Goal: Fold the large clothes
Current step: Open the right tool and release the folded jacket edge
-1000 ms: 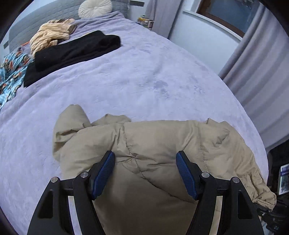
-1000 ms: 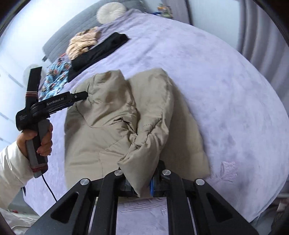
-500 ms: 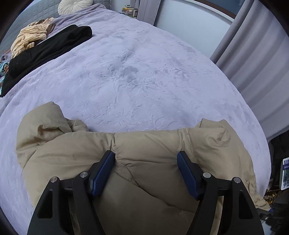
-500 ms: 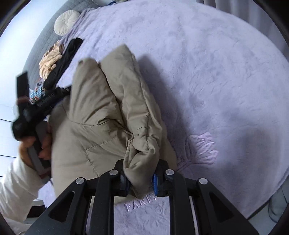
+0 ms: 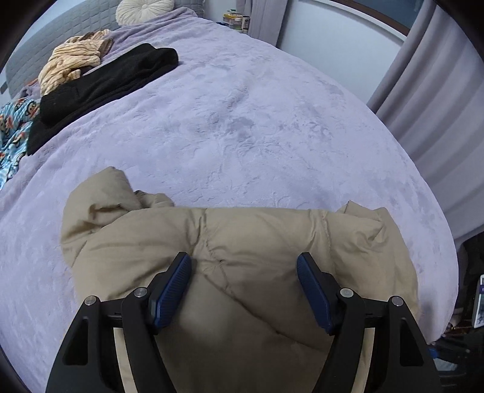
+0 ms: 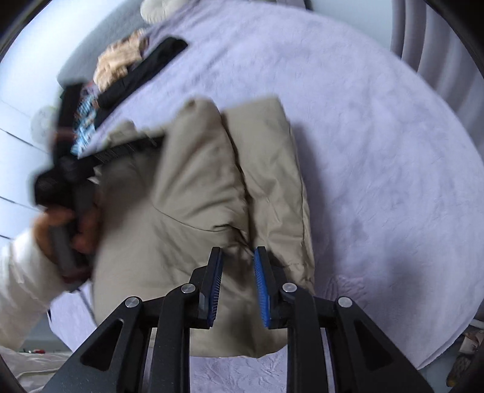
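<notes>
A tan puffer jacket (image 5: 257,235) lies on the purple bed cover (image 5: 242,127), folded into a thick bundle. My left gripper (image 5: 243,260) hovers just over its near part, open wide, with only fabric below the blue pads. In the right wrist view the jacket (image 6: 196,181) shows one long padded fold laid over its right side. My right gripper (image 6: 238,252) stands just above that fold's near end, jaws slightly apart, pinching nothing. A hand (image 6: 60,223) in a white sleeve holds the left gripper's handle at the left, blurred.
A black garment (image 5: 106,81), a striped beige one (image 5: 75,60) and a blue patterned cloth (image 5: 15,127) lie at the bed's far left. A round pillow (image 5: 142,10) sits by the headboard. Grey curtains (image 5: 438,90) hang beyond the bed's right edge.
My right gripper was shut on the jacket's padded fold; its jaws have parted and the fold now lies flat on the jacket. The left gripper shifted a little over the jacket, still open.
</notes>
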`<state>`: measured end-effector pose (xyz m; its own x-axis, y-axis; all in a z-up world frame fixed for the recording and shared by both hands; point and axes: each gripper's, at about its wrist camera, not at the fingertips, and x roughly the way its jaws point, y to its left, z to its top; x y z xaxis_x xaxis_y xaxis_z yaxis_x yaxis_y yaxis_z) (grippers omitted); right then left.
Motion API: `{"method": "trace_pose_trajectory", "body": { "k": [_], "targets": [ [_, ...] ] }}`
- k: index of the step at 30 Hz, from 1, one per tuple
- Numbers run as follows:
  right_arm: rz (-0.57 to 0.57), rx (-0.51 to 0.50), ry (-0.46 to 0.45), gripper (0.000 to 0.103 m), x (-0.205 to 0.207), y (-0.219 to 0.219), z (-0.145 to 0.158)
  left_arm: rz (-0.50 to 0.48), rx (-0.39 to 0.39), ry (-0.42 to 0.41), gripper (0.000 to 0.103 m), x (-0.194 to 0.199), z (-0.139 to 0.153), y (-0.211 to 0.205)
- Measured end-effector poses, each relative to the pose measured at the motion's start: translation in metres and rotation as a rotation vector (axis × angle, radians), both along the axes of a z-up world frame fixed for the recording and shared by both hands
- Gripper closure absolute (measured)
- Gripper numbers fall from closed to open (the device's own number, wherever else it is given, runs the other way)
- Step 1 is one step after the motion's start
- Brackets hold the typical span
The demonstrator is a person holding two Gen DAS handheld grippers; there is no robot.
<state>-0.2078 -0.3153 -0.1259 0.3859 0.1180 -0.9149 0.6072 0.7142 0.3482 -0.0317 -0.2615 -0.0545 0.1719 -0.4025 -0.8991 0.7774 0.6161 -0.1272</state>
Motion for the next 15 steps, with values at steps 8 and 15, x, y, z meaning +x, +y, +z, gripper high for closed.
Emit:
{"method": "trace_pose_trajectory", "body": {
  "k": [8,15],
  "targets": [
    [0.049,0.071,0.011,0.079,0.0,-0.006,-0.023,0.118,0.029,0.069,0.03,-0.045,0.015,0.108],
    [0.082,0.056,0.044,0.079,-0.004,0.004,-0.032,0.253,0.05,0.199,0.016,-0.072,-0.011,0.157]
  ]
}}
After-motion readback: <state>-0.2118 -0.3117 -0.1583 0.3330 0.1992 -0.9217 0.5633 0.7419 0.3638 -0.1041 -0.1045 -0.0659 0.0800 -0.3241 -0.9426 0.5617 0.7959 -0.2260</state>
